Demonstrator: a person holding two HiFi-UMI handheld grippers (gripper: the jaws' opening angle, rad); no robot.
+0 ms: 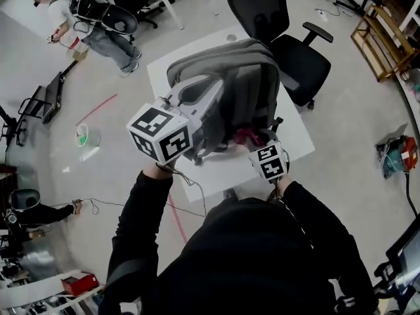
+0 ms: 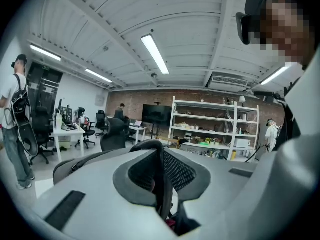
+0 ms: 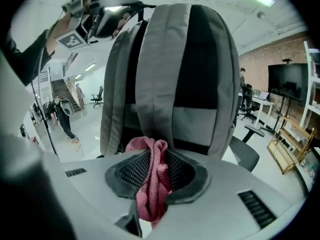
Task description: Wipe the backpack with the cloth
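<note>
Room: open workshop with a pale floor, and a brick back wall lined with shelves; a person (image 1: 85, 18) stands far off.
Table (image 1: 298, 140): white and small, with a black chair (image 1: 275, 25) behind it.
Backpack (image 1: 243, 77): grey, upright on the table, strap side toward the head camera.
Left gripper (image 2: 161, 176): raised at the backpack's top, jaws together, pinching the dark handle (image 2: 150, 145) loop.
Right gripper (image 3: 156, 181): low, near the base of the straps, jaws clamped on the cloth (image 3: 142, 145).
Cloth: pink, bunched between the right jaws, its top fold right at the backpack's lower back panel; whether it touches is unclear.
</note>
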